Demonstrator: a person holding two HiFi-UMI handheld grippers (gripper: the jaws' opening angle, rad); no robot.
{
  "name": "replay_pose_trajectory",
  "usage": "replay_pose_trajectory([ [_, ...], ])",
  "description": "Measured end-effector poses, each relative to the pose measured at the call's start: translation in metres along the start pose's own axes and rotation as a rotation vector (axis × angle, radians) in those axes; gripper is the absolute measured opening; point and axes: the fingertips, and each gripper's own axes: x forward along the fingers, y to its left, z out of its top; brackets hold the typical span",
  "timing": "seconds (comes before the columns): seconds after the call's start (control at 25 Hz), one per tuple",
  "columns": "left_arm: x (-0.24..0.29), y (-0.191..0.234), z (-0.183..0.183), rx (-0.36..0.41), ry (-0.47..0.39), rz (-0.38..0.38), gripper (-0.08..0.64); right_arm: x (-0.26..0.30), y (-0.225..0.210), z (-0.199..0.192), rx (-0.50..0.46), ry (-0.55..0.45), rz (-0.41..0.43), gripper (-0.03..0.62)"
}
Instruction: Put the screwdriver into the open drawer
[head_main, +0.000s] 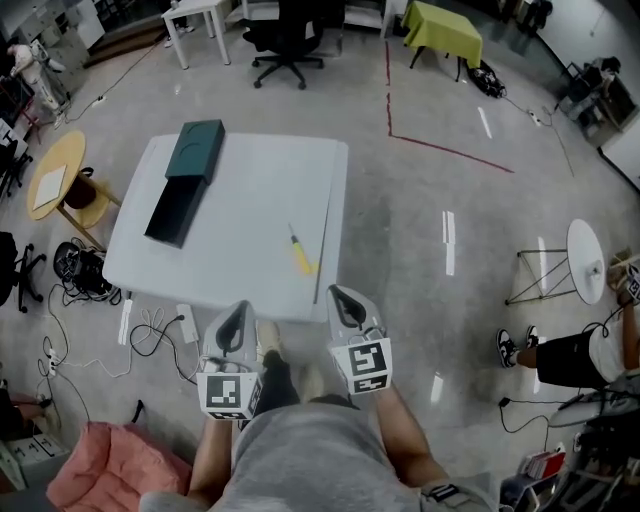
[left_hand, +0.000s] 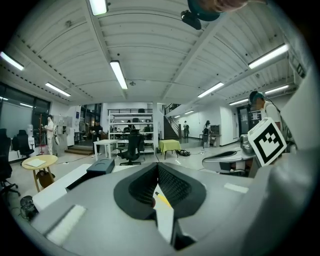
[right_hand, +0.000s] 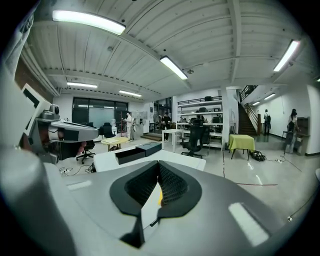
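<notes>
Left gripper (head_main: 236, 312) and right gripper (head_main: 343, 298): jaws pressed together, nothing pinched, both at the near edge of the white table (head_main: 250, 180). I see the yellow-handled screwdriver (head_main: 299, 250) lying on the tabletop just ahead of them. It is well apart from the open drawer (head_main: 177, 211) at far left.

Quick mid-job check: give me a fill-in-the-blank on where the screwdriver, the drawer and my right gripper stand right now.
1. In the head view, the yellow-handled screwdriver lies on the white square table, to the ____ of the dark green drawer box.
2. That box's black drawer stands ____.
3. The right gripper has its jaws ____, with nothing held.

Missing words: right; open; shut.
</notes>
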Motion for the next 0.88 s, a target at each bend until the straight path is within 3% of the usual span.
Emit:
replay_pose_trajectory([
  [0.44,0.069,0.070,-0.039,-0.054,0.102,-0.035,0.011,0.101,0.000,-0.022,0.024,0.150,-0.006,0.003],
  [0.88,0.130,0.101,-0.090,-0.086,0.223,-0.117,0.012,0.171,-0.015,-0.076,0.056,0.331,-0.031,0.003],
])
